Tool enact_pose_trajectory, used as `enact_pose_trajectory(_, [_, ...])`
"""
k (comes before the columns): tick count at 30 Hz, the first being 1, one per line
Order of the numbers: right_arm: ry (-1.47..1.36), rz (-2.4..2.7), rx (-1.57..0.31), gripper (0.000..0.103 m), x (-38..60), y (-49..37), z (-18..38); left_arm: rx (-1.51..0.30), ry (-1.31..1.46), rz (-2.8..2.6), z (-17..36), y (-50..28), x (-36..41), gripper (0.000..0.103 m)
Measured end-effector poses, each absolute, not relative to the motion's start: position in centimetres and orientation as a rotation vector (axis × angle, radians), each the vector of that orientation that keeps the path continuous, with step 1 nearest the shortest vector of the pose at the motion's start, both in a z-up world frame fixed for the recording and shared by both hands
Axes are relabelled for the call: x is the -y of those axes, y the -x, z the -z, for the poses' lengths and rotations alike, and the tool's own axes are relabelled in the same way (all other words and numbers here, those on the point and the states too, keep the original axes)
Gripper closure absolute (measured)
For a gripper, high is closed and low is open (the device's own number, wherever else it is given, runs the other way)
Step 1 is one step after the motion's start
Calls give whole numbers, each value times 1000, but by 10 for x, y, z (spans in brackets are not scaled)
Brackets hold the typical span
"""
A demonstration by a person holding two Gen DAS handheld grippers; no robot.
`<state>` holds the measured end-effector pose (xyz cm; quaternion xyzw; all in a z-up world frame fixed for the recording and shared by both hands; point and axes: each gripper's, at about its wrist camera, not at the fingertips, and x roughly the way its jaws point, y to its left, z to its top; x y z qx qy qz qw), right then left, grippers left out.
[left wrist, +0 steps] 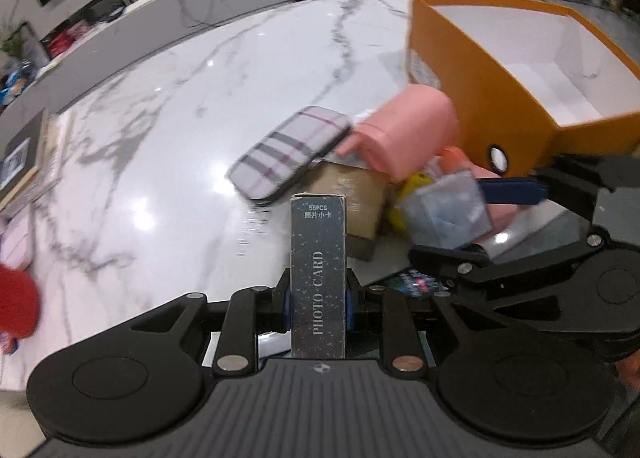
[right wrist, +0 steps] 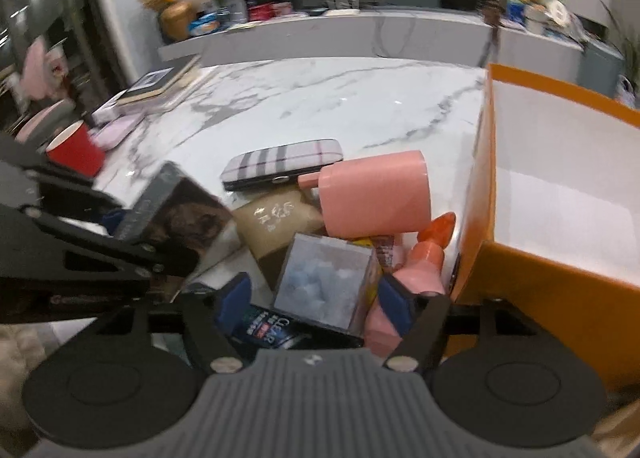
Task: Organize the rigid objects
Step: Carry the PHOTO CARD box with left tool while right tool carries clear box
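Observation:
My left gripper (left wrist: pixel 318 302) is shut on a dark "PHOTO CARD" box (left wrist: pixel 318 278), held upright above the marble table; the box also shows at the left of the right wrist view (right wrist: pixel 176 210). My right gripper (right wrist: pixel 316 298) is open, its blue pads either side of a clear square box (right wrist: pixel 324 282) in a pile. The pile holds a pink cylinder (right wrist: pixel 376 194), a plaid case (right wrist: pixel 282 162), a brown box (right wrist: pixel 276 226) and a pink bottle with an orange tip (right wrist: pixel 424 258). An open orange box (right wrist: pixel 560 186) stands right of the pile; it also shows in the left wrist view (left wrist: pixel 520 70).
A red cup (right wrist: pixel 76 146) and books (right wrist: pixel 160 82) sit at the table's far left. A dark "CLEAR" package (right wrist: pixel 268 330) lies under my right gripper. Marble table (right wrist: pixel 320 98) stretches beyond the pile. A counter with clutter runs behind.

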<state>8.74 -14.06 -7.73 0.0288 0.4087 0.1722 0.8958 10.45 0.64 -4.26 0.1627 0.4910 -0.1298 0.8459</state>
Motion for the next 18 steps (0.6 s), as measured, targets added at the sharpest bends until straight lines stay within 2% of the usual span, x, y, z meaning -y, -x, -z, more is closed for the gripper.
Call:
enact_pose_trajectory(1, [-80, -341, -848, 24, 139, -89, 78, -1036, -343, 260, 41, -105, -8, 77])
enact_pose_trajectory(6, [-110, -277, -833, 25, 134, -93, 79, -1050, -315, 251, 36, -108, -15, 77])
enact_pose_trajectory(8, [-93, -264, -826, 33, 132, -95, 80, -1049, -324, 249, 36, -107, -14, 77])
enact_pose_trajectory(9, [-78, -269, -828, 47, 131, -96, 80, -1049, -322, 246, 36, -106, -14, 77])
enact_pose_trajectory(10, [-60, -273, -835, 51, 130, -96, 80, -1048, -319, 246, 35, -106, -13, 77])
enact_pose_trajectory(18, [-27, -358, -788, 53, 141, -79, 57, -1024, -304, 282, 23, -96, -5, 77])
